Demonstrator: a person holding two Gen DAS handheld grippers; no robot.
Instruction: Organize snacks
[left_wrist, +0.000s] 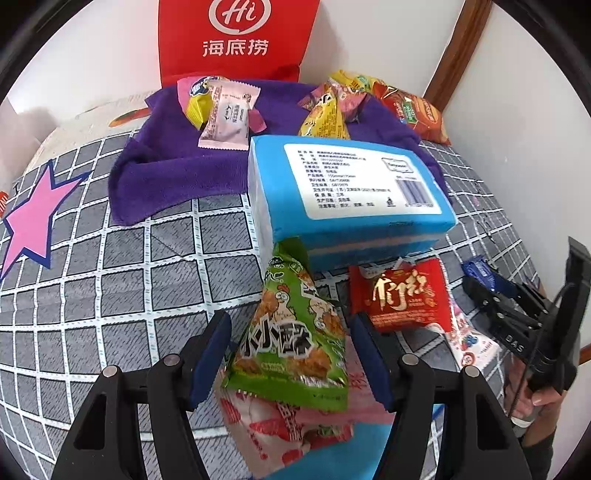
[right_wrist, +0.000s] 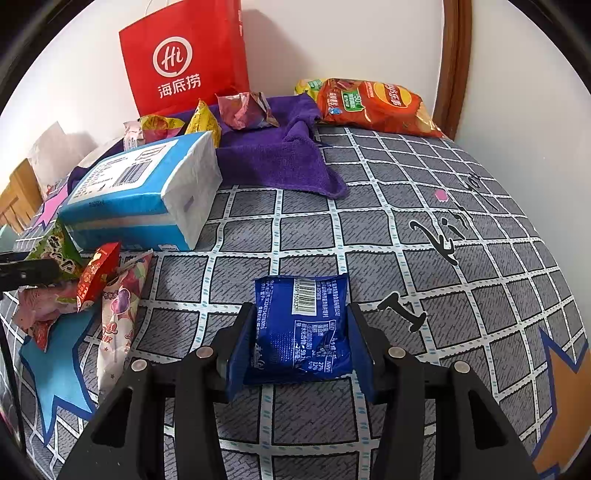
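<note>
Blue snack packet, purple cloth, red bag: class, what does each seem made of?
Blue snack packet: glossy plastic film, judging by its sheen and crinkles. Purple cloth: soft, matte terry-like fabric with a fuzzy pile. Red bag: probably matte paper, standing stiffly upright.

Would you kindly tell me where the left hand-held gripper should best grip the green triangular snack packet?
Grip the green snack packet across its wide lower body, coming from above with a finger on each side. It tapers to a thin peak, and the left hand-held gripper already straddles the wide part.
</note>
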